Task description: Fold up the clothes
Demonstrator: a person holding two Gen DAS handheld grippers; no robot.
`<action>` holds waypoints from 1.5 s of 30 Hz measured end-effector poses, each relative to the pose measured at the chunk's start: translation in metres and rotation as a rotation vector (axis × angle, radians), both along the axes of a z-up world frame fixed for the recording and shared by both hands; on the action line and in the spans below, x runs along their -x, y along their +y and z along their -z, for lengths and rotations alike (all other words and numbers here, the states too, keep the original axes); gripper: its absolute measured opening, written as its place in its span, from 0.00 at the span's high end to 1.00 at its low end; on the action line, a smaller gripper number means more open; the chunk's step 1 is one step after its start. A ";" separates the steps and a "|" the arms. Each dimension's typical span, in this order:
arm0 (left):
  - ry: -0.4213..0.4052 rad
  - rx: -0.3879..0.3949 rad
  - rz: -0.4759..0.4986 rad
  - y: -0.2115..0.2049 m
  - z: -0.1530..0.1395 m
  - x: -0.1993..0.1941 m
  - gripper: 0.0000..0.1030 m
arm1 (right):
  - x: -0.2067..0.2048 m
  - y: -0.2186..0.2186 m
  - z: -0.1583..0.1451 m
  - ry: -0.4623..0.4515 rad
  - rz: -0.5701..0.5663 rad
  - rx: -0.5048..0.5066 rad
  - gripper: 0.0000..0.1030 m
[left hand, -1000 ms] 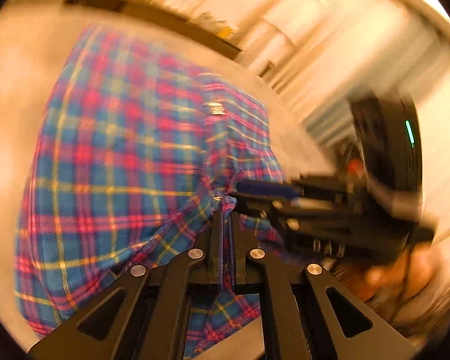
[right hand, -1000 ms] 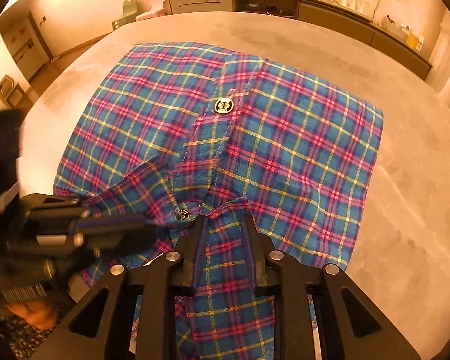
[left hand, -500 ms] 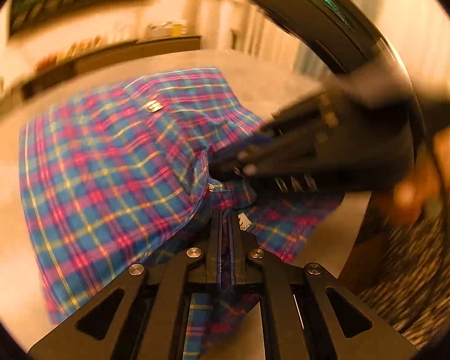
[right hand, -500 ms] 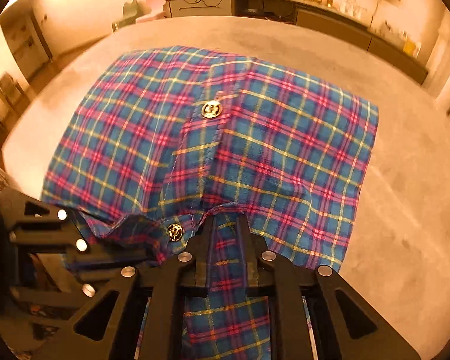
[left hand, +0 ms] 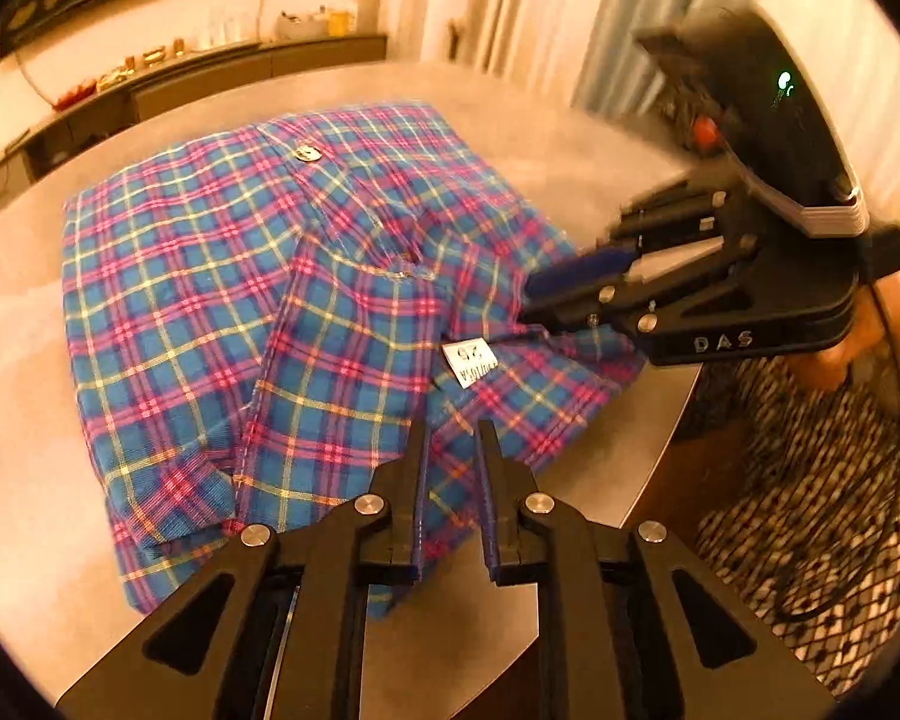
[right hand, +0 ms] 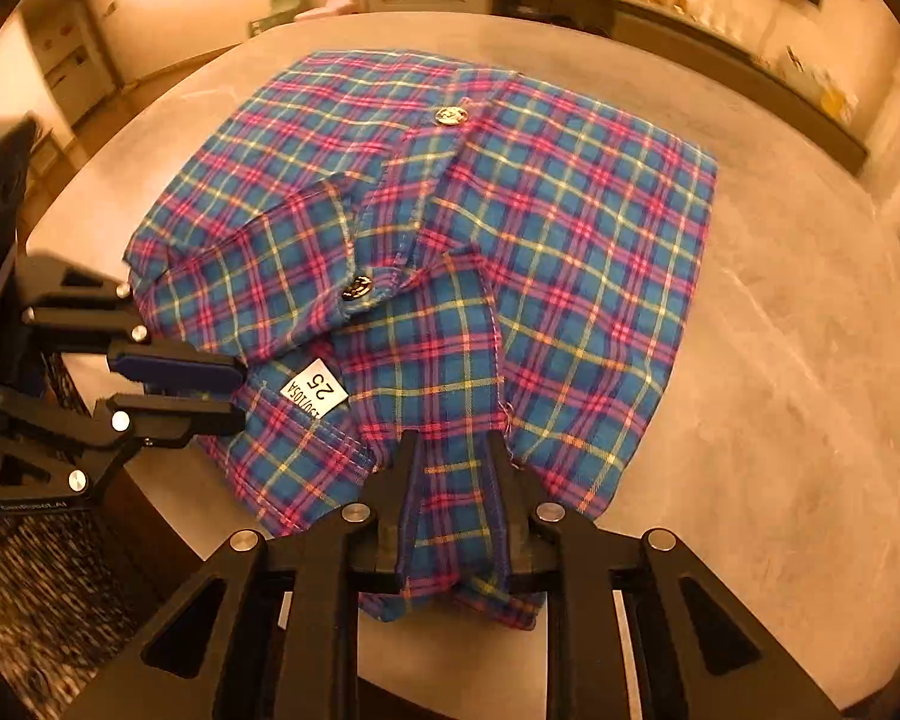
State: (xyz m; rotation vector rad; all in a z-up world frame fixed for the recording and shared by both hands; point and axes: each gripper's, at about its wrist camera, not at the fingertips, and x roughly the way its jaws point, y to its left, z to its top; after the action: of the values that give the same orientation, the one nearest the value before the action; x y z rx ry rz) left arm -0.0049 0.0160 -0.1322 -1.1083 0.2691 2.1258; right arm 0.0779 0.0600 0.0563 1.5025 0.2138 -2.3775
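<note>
Plaid button shirt [right hand: 510, 228] lies on the round grey tabletop [right hand: 780, 360], folded into a rough rectangle with its collar end toward the near edge. White size label [right hand: 315, 390] faces up just inside the collar; one metal button [right hand: 450, 115] shows on the placket at the far side, another [right hand: 357, 288] near the collar.

Left gripper [left hand: 450, 456]: jaws spread, nothing between them, hovering over the near hem of the cloth. In the right wrist view its jaws stand slightly parted just beside the collar edge.

Right gripper [right hand: 453, 462]: jaws parted around a raised strip of plaid fabric that runs between them; whether they pinch it or merely straddle it cannot be told from these views.

Judgement: the step in hand appears to be letting go and tidying the collar end. To do it well, both grippers should back straight off without dragging cloth, since a snag would pull the rumpled collar fold open. The ridge near the lower button needs flattening before any further fold.

Containers: none in view on the tabletop
</note>
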 end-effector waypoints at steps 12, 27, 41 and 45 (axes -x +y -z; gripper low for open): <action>0.015 -0.186 -0.234 -0.079 -0.040 0.025 0.93 | 0.039 -0.012 -0.055 0.046 -0.063 0.245 0.51; -0.030 0.015 -0.401 -0.111 -0.014 0.071 0.96 | 0.022 0.044 -0.001 -0.084 -0.181 -0.079 0.53; -0.022 -0.221 -0.384 -0.148 -0.062 0.045 0.87 | 0.038 0.037 -0.067 0.106 -0.215 0.147 0.54; -0.036 -0.029 -0.417 -0.134 -0.029 0.054 0.91 | 0.065 -0.002 -0.025 0.078 -0.294 0.019 0.54</action>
State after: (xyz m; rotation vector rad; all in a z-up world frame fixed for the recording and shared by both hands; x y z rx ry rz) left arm -0.0592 -0.1180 -0.1034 -1.2693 -0.0144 2.4577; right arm 0.0127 0.0582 0.0815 1.2726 0.3996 -2.1969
